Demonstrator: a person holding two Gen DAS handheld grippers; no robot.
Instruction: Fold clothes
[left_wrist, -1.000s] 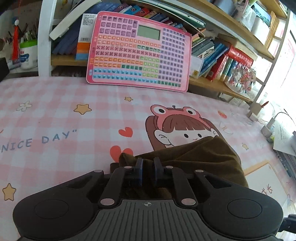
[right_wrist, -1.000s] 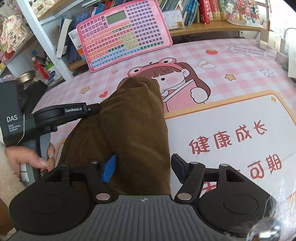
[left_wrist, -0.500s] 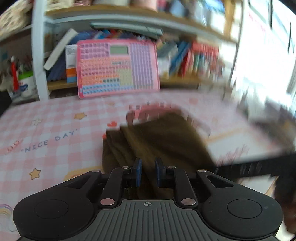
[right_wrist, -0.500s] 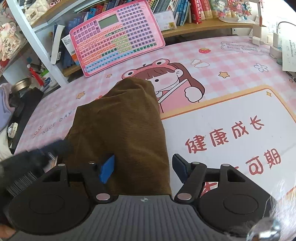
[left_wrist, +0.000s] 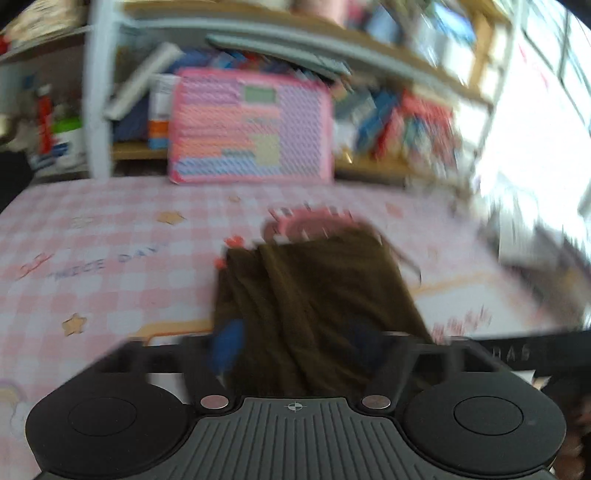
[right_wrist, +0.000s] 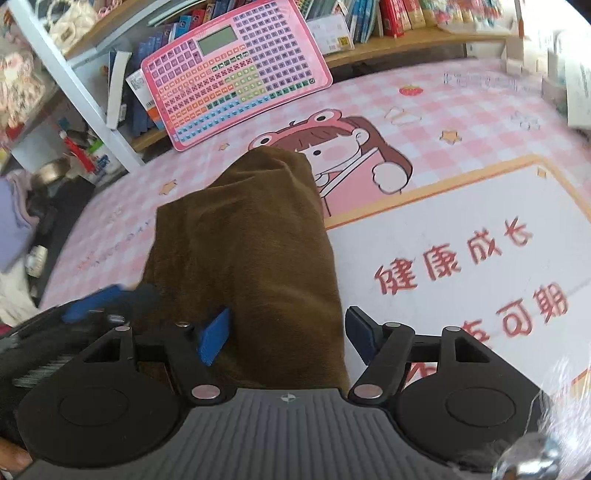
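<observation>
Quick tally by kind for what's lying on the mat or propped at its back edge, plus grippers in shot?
Brown garment: 1, folded on the pink checked mat
Pink keypad board: 1, leaning on the shelf
Grippers: 2, left gripper with jaws opening around the cloth, right gripper open over it
Total: 4

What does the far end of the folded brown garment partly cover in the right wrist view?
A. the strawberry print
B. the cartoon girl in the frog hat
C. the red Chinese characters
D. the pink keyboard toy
B: the brown garment reaches up over the left part of the cartoon girl printed on the table mat.
</observation>
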